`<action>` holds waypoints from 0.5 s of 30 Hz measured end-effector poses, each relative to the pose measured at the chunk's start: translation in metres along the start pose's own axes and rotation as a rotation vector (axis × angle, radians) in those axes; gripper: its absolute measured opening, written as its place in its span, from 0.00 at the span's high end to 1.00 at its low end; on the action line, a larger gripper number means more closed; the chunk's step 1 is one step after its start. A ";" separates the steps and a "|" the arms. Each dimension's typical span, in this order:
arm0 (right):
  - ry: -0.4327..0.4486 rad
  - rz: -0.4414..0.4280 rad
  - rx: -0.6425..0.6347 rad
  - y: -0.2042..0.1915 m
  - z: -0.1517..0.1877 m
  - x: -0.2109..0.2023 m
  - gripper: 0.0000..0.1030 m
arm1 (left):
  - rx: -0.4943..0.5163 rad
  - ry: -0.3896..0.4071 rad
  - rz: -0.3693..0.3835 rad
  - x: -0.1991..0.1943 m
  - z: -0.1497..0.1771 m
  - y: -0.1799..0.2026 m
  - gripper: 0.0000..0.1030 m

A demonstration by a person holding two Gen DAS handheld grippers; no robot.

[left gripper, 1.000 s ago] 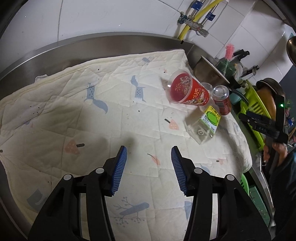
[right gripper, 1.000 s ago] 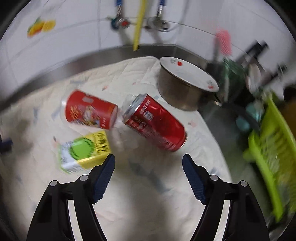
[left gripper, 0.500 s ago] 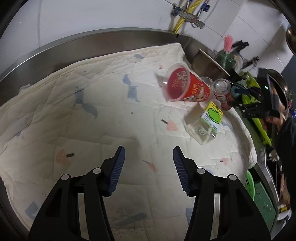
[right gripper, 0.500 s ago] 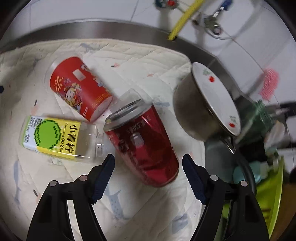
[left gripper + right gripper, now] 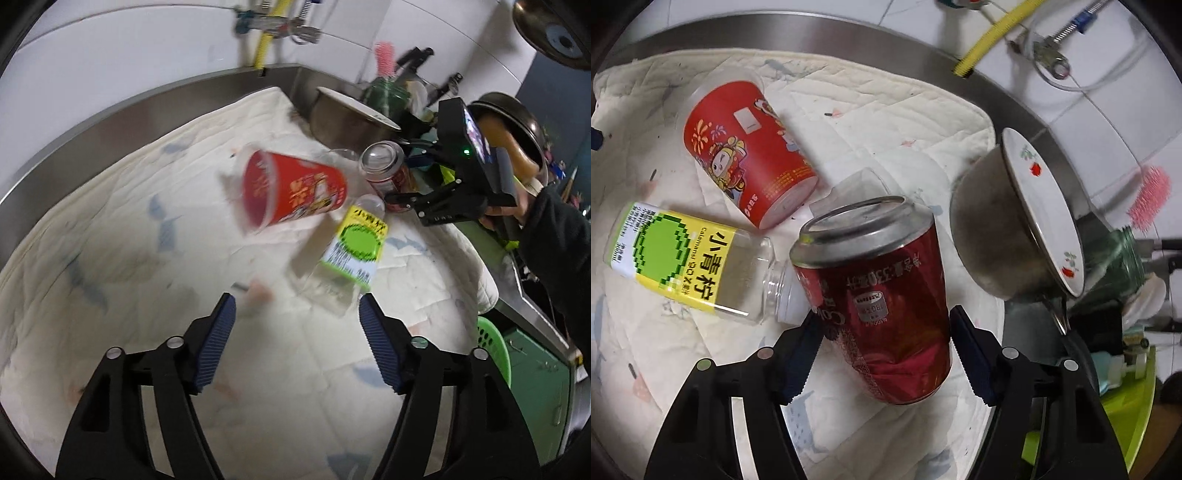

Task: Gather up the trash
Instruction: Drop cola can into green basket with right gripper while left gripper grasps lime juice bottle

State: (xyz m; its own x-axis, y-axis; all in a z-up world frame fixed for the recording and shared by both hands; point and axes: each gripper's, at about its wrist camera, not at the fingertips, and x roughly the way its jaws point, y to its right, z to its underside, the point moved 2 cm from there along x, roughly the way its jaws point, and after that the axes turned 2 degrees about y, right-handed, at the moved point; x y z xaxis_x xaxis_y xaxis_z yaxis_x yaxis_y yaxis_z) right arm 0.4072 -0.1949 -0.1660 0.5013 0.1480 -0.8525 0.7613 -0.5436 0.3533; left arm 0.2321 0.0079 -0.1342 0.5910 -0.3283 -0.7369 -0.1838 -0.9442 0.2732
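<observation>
My right gripper (image 5: 884, 345) has come down around the red can (image 5: 882, 291) since a moment ago; the can now sits between its blue pads, which are spread wide and, as far as I can tell, not yet pressing on it. My left gripper (image 5: 295, 334) has swung nearer to the trash and has opened wider than before; it holds nothing and hovers over the quilted cloth (image 5: 122, 266), just short of the clear bottle (image 5: 343, 258).

The can lies tilted on the cloth, its silver top turned away from my right gripper, its body dented near the lower end. The bottle, with its yellow and green label, lies on its side with its neck touching the can; it looks empty. The red paper cup (image 5: 746, 151) lies on its side just beyond the bottle, its open mouth facing my left gripper, and I see nothing inside. A clear plastic cup (image 5: 857, 188) lies behind the can, partly hidden. Beside the cloth stands a steel pot (image 5: 990, 240) with a flowered plate (image 5: 1039, 206) resting on top, so its contents are hidden.
</observation>
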 end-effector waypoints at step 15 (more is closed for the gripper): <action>0.053 0.017 0.478 -0.007 0.069 -0.107 0.36 | 0.180 -0.063 0.008 0.075 -0.028 0.049 0.30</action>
State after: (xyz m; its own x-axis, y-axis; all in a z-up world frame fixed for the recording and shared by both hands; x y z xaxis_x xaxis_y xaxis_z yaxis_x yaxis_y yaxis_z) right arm 0.3193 -0.2637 -0.1036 0.5417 0.1708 -0.8230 0.4847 -0.8634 0.1398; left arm 0.2895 -0.0619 -0.1589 0.5399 -0.3320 -0.7735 -0.3295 -0.9290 0.1687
